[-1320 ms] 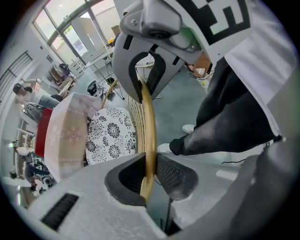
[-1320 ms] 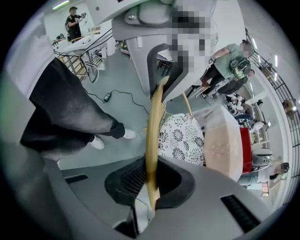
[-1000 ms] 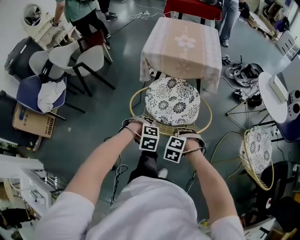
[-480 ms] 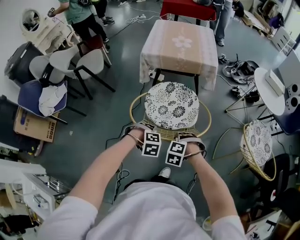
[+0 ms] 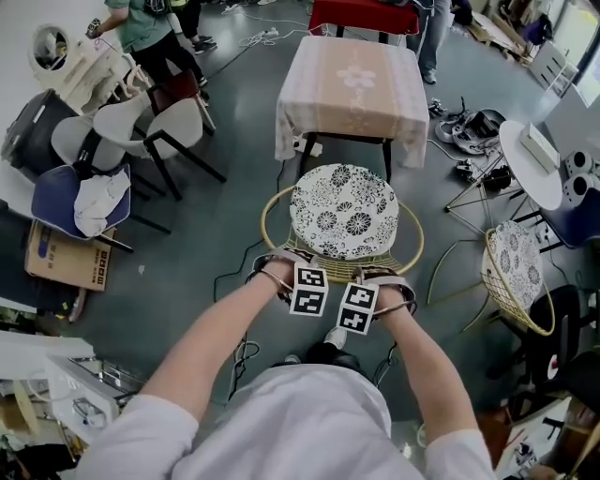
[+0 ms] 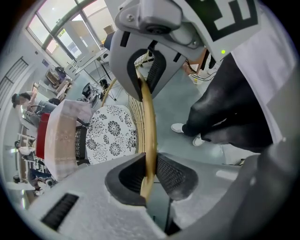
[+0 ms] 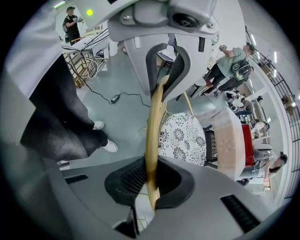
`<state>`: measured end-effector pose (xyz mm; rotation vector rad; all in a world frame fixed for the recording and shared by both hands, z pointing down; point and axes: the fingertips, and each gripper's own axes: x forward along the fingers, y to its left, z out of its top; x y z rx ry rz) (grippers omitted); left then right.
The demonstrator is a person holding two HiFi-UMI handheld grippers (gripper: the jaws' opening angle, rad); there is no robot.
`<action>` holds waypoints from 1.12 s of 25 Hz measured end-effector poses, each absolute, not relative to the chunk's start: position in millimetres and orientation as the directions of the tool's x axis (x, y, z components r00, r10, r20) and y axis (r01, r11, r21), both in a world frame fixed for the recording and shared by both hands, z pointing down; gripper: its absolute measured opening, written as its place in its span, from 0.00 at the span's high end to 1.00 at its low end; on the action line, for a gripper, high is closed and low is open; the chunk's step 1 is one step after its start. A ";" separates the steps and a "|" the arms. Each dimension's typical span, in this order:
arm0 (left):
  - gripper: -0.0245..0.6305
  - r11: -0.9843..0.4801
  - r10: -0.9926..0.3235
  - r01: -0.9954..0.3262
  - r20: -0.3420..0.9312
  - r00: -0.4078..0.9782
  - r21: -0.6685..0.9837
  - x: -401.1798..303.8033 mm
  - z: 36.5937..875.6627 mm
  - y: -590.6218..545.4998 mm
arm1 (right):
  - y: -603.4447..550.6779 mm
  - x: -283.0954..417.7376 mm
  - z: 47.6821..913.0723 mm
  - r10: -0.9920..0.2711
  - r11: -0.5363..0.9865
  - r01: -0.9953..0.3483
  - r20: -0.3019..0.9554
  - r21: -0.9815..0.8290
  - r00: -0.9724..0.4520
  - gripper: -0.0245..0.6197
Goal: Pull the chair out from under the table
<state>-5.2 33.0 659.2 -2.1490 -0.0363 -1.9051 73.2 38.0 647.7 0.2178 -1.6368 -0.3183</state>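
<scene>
Plainly, the round rattan chair with the black-and-white floral cushion (image 5: 343, 211) stood on the grey floor (image 5: 225, 216) just in front of the square table draped in a pale pink cloth (image 5: 352, 89), its seat showing whole on the near side of the cloth. The left gripper (image 5: 284, 267) and the right gripper (image 5: 386, 279) sat side by side at the chair's near edge. Each had its jaws clamped on the thin tan rattan hoop (image 6: 149, 117).

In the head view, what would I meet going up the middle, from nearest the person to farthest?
The left gripper and right gripper together → rim of the round rattan chair they clamp → black-and-white floral cushion → square table with pale pink cloth → red table.
</scene>
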 end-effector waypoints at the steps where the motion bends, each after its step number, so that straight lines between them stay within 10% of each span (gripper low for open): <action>1: 0.87 -0.963 -0.157 0.200 0.978 0.134 -0.182 -5.9 659.7 36.5 | 41.8 72.5 648.2 -0.329 0.942 0.045 0.940 0.334 -0.091 0.92; 28: 0.87 -0.964 -0.134 0.211 0.982 0.130 -0.160 -9.1 661.1 108.0 | 111.1 69.3 649.6 -0.346 0.936 0.030 0.932 0.351 -0.106 0.92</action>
